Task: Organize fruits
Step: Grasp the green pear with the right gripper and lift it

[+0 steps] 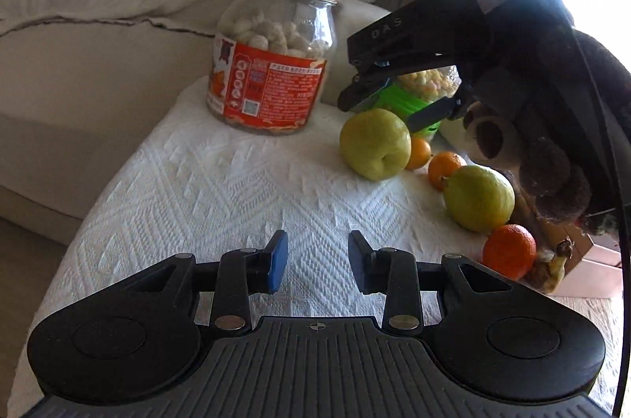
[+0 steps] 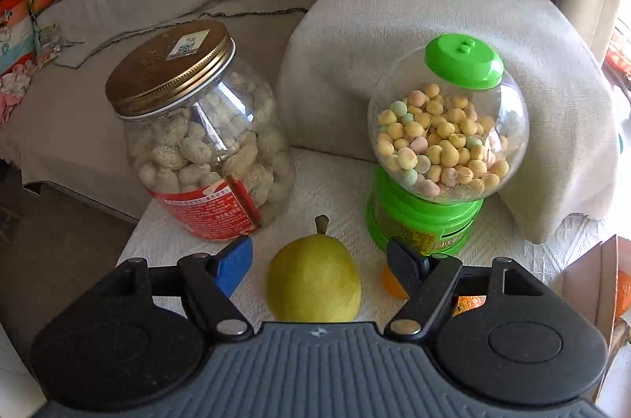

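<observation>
1. Hovering over the white cloth, the left gripper has its jaws drawn in, holding nothing.
2. Right gripper stands open, straddling a green pear without touching it.
3. Oranges lie just beside another pear.
</observation>
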The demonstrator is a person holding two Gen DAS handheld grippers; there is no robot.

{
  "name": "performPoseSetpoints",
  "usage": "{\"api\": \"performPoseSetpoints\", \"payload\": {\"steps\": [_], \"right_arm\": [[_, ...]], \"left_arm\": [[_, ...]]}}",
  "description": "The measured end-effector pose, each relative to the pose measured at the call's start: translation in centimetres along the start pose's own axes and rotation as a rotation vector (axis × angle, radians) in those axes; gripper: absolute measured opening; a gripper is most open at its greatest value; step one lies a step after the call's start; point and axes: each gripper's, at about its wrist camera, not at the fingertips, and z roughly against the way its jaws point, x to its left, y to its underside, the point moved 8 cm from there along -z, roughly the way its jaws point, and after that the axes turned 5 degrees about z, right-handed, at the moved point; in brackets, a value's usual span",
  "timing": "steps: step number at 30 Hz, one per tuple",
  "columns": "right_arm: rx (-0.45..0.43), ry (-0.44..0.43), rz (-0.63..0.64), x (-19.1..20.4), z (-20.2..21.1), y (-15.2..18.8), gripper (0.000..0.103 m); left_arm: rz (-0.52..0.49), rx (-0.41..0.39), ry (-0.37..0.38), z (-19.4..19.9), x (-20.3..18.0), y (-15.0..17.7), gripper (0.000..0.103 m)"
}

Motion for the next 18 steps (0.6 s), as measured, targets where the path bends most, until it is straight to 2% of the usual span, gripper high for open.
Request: {"api": "performPoseSetpoints", "payload": {"steps": [2, 5, 7, 9, 10, 16, 18], "right_arm": [[0.053, -0.002, -0.020, -0.1, -1.5, 0.0, 0.075], [0.059, 0.023, -0.005, -0.2, -2.1, 0.4, 0.072], [0.067, 0.001, 0.005, -0.1, -1.9, 1.0, 0.072], [0.101, -0.034, 0.003, 0.1, -1.7, 2.0, 0.061], [0.117, -0.050, 0.013, 0.2, -1.4, 2.9, 0.061], [0.095, -0.045, 0.100, 0.6, 1.7, 5.8, 0.061], [0.068, -0.076, 0.109, 0.7, 3.6, 6.7, 0.061]], "left_arm": [[-0.004, -0.004, 0.010, 0.1, -0.1, 0.0, 0.037], [-0.002, -0.007, 0.016, 0.2, -0.1, 0.1, 0.037], [0.002, -0.007, 0.017, 0.2, -0.1, 0.1, 0.037], [0.001, -0.006, 0.013, 0.2, 0.0, 0.1, 0.037], [-0.001, -0.006, 0.012, 0.2, -0.1, 0.2, 0.037], [-0.005, -0.001, 0.012, 0.1, 0.0, 0.3, 0.037], [0.008, -0.003, 0.020, 0.0, 0.2, 0.2, 0.037]]}}
